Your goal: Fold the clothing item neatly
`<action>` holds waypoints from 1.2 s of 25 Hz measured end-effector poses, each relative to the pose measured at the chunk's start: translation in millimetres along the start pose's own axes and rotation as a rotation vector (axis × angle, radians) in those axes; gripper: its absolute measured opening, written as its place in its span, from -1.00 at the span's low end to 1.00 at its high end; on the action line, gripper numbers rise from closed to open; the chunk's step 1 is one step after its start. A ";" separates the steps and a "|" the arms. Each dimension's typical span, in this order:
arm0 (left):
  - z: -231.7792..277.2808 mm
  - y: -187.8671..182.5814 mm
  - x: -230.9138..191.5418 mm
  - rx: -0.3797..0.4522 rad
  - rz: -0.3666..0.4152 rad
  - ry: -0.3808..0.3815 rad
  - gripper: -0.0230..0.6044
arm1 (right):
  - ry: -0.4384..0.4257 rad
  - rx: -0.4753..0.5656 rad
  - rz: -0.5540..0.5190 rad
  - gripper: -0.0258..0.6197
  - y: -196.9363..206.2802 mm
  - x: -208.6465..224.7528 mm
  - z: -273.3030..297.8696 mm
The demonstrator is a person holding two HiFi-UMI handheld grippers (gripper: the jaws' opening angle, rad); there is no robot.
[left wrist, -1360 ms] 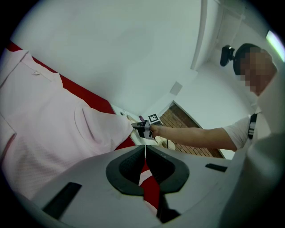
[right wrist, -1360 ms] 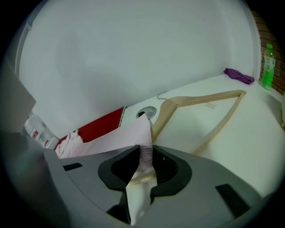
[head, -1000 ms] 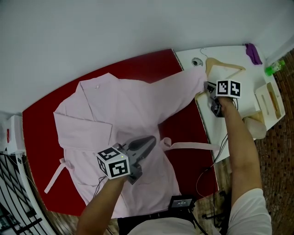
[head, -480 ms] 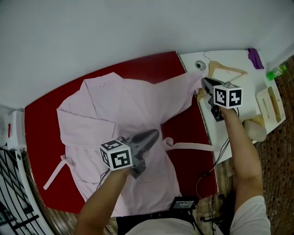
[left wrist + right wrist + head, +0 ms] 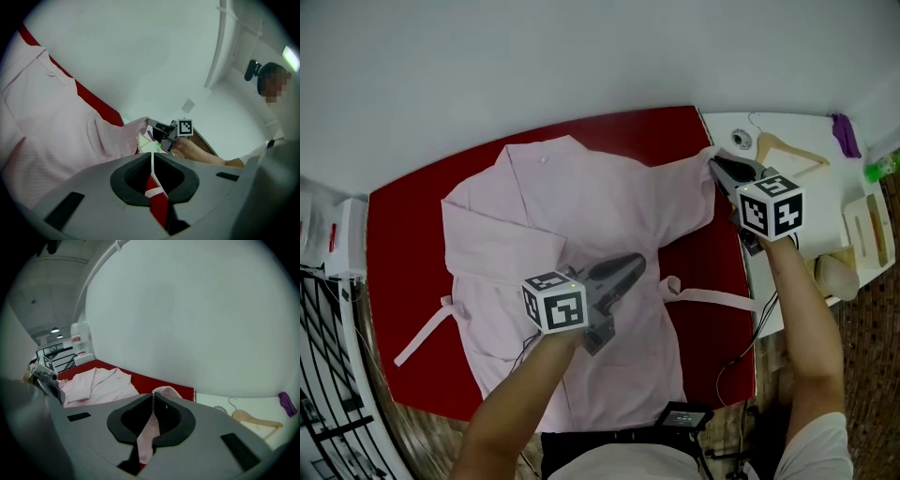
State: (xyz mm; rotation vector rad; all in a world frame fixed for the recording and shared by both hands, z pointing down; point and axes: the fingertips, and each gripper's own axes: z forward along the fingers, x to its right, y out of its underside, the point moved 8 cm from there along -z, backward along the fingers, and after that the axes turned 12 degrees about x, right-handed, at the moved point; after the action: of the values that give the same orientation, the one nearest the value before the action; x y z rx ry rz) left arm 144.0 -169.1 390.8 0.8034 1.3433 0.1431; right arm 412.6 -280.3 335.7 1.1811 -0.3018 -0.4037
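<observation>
Carried up and inward — sleeve pinched tight in right hand-held gripper, starting its fold across robe — with left hand-held gripper closed, empty.

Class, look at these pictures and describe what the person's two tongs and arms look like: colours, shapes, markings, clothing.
Both the left tongs and right tongs have grey bodies that taper towards the tips. Each carries a white cube printed with black square markers. The person wears a white short sleeve.

Red table, white side table, pale wall
</observation>
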 end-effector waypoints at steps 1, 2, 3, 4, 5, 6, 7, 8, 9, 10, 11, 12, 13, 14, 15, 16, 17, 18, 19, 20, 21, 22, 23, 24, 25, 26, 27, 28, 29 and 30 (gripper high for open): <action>-4.1 -2.3 -1.0 0.007 0.000 -0.001 -0.89 | -0.016 0.006 -0.011 -0.84 -5.1 -9.0 2.5; -8.8 -4.9 -2.2 0.015 0.000 -0.003 -0.89 | -0.031 0.012 -0.020 -0.84 -10.2 -18.6 5.1; -14.0 -7.9 -3.4 0.026 0.000 -0.004 -0.89 | -0.047 0.019 -0.029 -0.84 -15.3 -28.7 7.7; -19.6 -11.3 -4.9 0.038 -0.002 -0.005 -0.89 | -0.063 0.026 -0.038 -0.84 -20.5 -39.3 10.4; -25.5 -14.8 -6.5 0.052 -0.005 -0.005 -0.89 | -0.080 0.032 -0.050 -0.84 -25.7 -50.2 13.0; -31.7 -18.4 -8.5 0.067 -0.009 -0.007 -0.89 | -0.096 0.037 -0.063 -0.84 -30.8 -61.4 15.3; -38.4 -21.9 -10.8 0.083 -0.016 -0.011 -0.89 | -0.113 0.042 -0.077 -0.84 -35.7 -73.1 17.6; -45.8 -25.4 -13.6 0.100 -0.023 -0.018 -0.89 | -0.130 0.046 -0.091 -0.84 -40.1 -85.4 19.9; -53.8 -29.1 -16.9 0.116 -0.030 -0.026 -0.89 | -0.147 0.050 -0.106 -0.84 -43.8 -98.3 22.4; -62.1 -33.4 -20.4 0.133 -0.035 -0.035 -0.89 | -0.165 0.053 -0.121 -0.84 -46.8 -111.3 25.0; -70.3 -38.0 -23.8 0.150 -0.038 -0.044 -0.89 | -0.182 0.055 -0.136 -0.84 -49.2 -124.1 27.7; -78.2 -42.6 -27.1 0.167 -0.042 -0.051 -0.89 | -0.198 0.054 -0.150 -0.84 -51.0 -136.2 30.2; -85.6 -46.9 -30.3 0.182 -0.047 -0.057 -0.89 | -0.211 0.053 -0.162 -0.84 -52.4 -147.8 32.4; -92.6 -50.6 -33.2 0.195 -0.053 -0.062 -0.89 | -0.223 0.051 -0.171 -0.84 -53.3 -158.9 34.6; -99.3 -53.8 -35.8 0.206 -0.060 -0.065 -0.89 | -0.233 0.049 -0.177 -0.84 -53.8 -169.4 36.8; -105.8 -56.6 -38.2 0.216 -0.067 -0.067 -0.89 | -0.243 0.046 -0.182 -0.84 -54.0 -179.7 39.4; -112.4 -59.0 -40.4 0.224 -0.072 -0.070 -0.89 | -0.252 0.042 -0.187 -0.84 -53.8 -189.6 42.5; -119.1 -61.2 -42.4 0.232 -0.075 -0.072 -0.89 | -0.260 0.037 -0.192 -0.84 -53.5 -199.2 46.1; -126.0 -63.1 -44.5 0.239 -0.075 -0.074 -0.89 | -0.267 0.032 -0.196 -0.84 -53.3 -208.5 50.3; -132.8 -64.8 -46.8 0.247 -0.076 -0.077 -0.89 | -0.272 0.029 -0.200 -0.84 -53.4 -217.4 54.6; -139.6 -65.9 -49.3 0.255 -0.078 -0.080 -0.89 | -0.274 0.027 -0.203 -0.84 -53.6 -226.1 58.9; -146.5 -66.6 -51.9 0.262 -0.081 -0.085 -0.89 | -0.275 0.027 -0.205 -0.84 -53.8 -235.0 63.1; -153.5 -67.2 -54.7 0.268 -0.084 -0.089 -0.89 | -0.275 0.028 -0.208 -0.84 -54.1 -244.2 67.5; -160.9 -68.2 -57.5 0.274 -0.087 -0.094 -0.89 | -0.275 0.031 -0.210 -0.84 -54.8 -253.8 72.3; -168.5 -69.8 -60.1 0.280 -0.088 -0.099 -0.89 | -0.277 0.035 -0.208 -0.84 -55.7 -263.9 77.6; -176.4 -72.0 -62.5 0.286 -0.088 -0.104 -0.89 | -0.280 0.040 -0.201 -0.84 -56.8 -274.2 83.2; -184.4 -74.3 -64.8 0.292 -0.087 -0.109 -0.89 | -0.284 0.046 -0.192 -0.84 -57.7 -284.6 88.9; -192.6 -76.6 -67.1 0.299 -0.088 -0.114 -0.89 | -0.286 0.050 -0.182 -0.84 -58.3 -295.1 94.8; -201.0 -78.6 -69.7 0.307 -0.089 -0.120 -0.89 | -0.285 0.053 -0.174 -0.84 -58.4 -305.6 100.7; -209.8 -80.4 -72.5 0.315 -0.092 -0.127 -0.89 | -0.281 0.056 -0.169 -0.84 -57.9 -316.6 106.8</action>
State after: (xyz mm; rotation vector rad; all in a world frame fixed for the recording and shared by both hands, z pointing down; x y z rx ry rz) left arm -91.8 -175.2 400.5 0.9948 1.2958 -0.1937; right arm 76.2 -243.0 313.6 1.2097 -0.4604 -0.7153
